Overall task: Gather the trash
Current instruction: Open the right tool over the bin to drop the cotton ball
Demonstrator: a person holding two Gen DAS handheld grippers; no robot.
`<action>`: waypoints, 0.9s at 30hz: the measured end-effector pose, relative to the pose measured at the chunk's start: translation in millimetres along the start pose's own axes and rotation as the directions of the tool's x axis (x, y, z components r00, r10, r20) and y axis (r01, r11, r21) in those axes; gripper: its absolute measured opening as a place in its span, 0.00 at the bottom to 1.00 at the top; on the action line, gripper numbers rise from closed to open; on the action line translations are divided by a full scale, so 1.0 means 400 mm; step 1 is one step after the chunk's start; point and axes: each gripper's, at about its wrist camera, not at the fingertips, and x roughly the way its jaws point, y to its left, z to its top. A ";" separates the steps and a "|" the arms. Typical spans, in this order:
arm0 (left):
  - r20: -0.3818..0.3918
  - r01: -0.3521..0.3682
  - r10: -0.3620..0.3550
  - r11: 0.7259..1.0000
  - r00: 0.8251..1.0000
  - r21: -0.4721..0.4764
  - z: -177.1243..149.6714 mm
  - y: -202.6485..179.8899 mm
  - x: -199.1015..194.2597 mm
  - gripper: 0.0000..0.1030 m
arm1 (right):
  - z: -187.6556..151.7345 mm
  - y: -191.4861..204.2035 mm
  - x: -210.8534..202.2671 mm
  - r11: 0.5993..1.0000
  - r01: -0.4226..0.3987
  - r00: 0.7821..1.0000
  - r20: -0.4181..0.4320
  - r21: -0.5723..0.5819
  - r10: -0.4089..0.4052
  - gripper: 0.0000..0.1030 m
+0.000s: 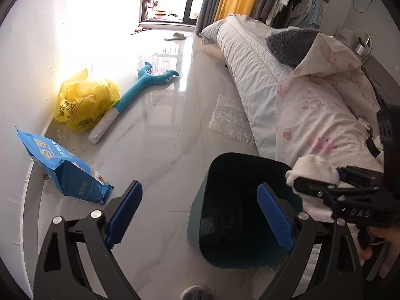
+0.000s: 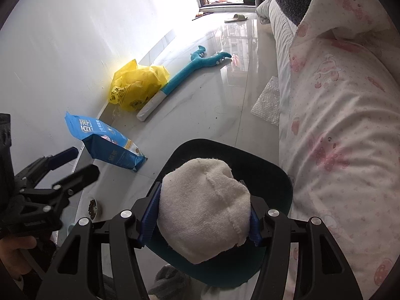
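Observation:
A dark teal trash bin stands on the floor beside the bed; its rim also shows in the right wrist view. My right gripper is shut on a white balled-up cloth and holds it right above the bin's opening. In the left wrist view the right gripper holds the cloth at the bin's right rim. My left gripper is open and empty, just left of and above the bin; it also shows in the right wrist view.
A blue bag, a yellow plastic bag and a teal plush toy lie along the left wall. Bubble wrap lies by the bed. A small bowl sits on the floor near the bin.

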 end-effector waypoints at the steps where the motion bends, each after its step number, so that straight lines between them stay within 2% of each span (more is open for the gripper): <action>1: 0.019 0.003 -0.003 1.000 1.000 -0.001 0.004 0.001 -0.011 0.92 | -0.002 0.004 0.013 1.000 0.004 1.000 -0.013 -0.003 -0.004 0.58; 6: 0.124 0.002 -0.005 1.000 0.992 0.022 0.022 -0.005 -0.070 0.93 | -0.014 0.008 0.056 1.000 0.011 0.998 -0.057 -0.001 -0.011 0.58; 13: 0.232 0.002 -0.021 0.996 0.973 0.084 0.038 -0.032 -0.135 0.93 | -0.032 0.011 0.119 0.999 0.034 0.992 -0.123 -0.011 -0.036 0.59; 21: 0.326 0.015 -0.050 0.994 0.944 0.111 0.050 -0.055 -0.202 0.93 | -0.058 0.008 0.163 0.998 0.060 0.979 -0.193 -0.029 -0.064 0.59; 27: 0.365 0.023 -0.061 0.994 0.929 0.108 0.063 -0.065 -0.241 0.94 | -0.079 0.006 0.200 0.997 0.069 0.968 -0.241 -0.032 -0.075 0.59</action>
